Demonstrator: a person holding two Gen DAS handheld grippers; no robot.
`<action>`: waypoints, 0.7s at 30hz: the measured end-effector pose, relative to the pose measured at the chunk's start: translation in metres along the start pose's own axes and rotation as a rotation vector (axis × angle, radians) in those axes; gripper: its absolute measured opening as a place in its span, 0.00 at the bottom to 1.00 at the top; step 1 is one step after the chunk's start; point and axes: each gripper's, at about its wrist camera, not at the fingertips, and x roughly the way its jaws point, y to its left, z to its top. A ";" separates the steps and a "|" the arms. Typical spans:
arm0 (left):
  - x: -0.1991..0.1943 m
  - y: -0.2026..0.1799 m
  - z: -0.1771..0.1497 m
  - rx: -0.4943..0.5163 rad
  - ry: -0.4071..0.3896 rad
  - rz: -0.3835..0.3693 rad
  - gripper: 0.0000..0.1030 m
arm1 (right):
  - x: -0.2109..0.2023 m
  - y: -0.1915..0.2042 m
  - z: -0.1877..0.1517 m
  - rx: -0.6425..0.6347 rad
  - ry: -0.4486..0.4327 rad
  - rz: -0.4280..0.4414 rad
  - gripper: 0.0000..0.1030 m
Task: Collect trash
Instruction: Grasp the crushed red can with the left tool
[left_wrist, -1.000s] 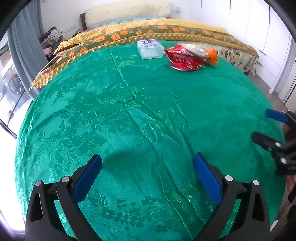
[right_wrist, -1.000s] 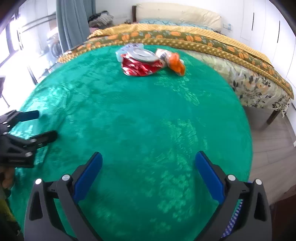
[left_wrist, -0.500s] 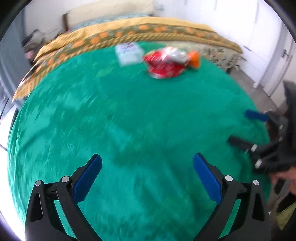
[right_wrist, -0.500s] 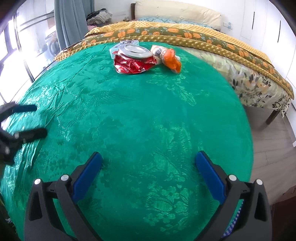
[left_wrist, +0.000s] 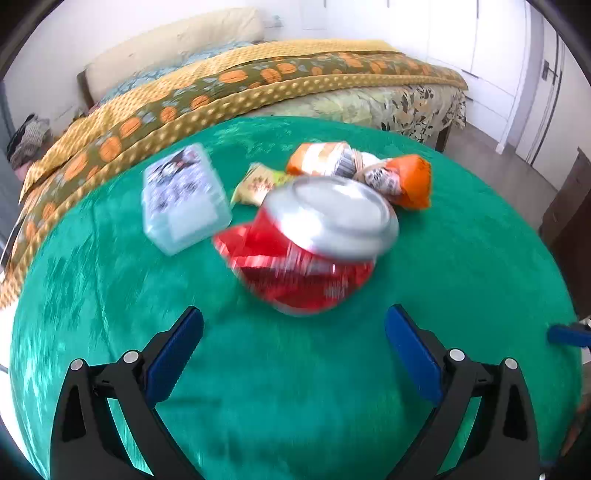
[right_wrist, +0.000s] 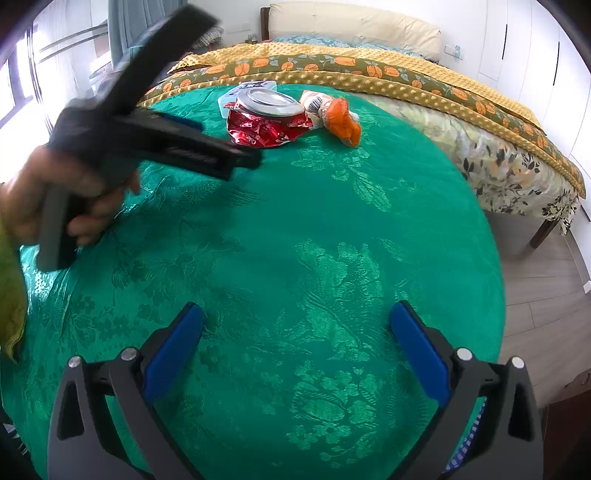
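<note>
A crushed red soda can (left_wrist: 310, 243) with a silver top lies on the green-clothed round table (left_wrist: 295, 387), blurred by motion. Behind it lie an orange snack wrapper (left_wrist: 388, 177) and a yellowish wrapper (left_wrist: 258, 184). A clear plastic box (left_wrist: 181, 199) sits to the can's left. My left gripper (left_wrist: 293, 332) is open just short of the can, nothing between its fingers. My right gripper (right_wrist: 295, 339) is open over the near part of the table, far from the can (right_wrist: 266, 118) and the orange wrapper (right_wrist: 341, 118). A hand (right_wrist: 48, 192) holds the left gripper (right_wrist: 229, 142) in the right wrist view.
A bed (right_wrist: 480, 122) with a yellow and orange patterned blanket stands right behind the table. White wardrobe doors (left_wrist: 480, 44) line the right wall. Wooden floor (right_wrist: 546, 295) shows past the table's right edge. A curtain (right_wrist: 122, 37) and window are at the left.
My left gripper has swept forward across the table to the trash pile, so the can now fills its view. The right gripper has barely shifted. Both stay open.
</note>
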 end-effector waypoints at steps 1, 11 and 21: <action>0.003 0.000 0.003 0.000 -0.001 -0.002 0.95 | 0.000 0.000 0.000 0.000 0.000 -0.001 0.96; 0.019 0.004 0.024 -0.017 -0.020 -0.086 0.73 | 0.000 0.000 0.000 0.000 -0.001 -0.001 0.96; -0.031 0.007 -0.035 -0.077 -0.006 0.010 0.73 | 0.000 0.000 0.000 0.000 -0.001 -0.001 0.96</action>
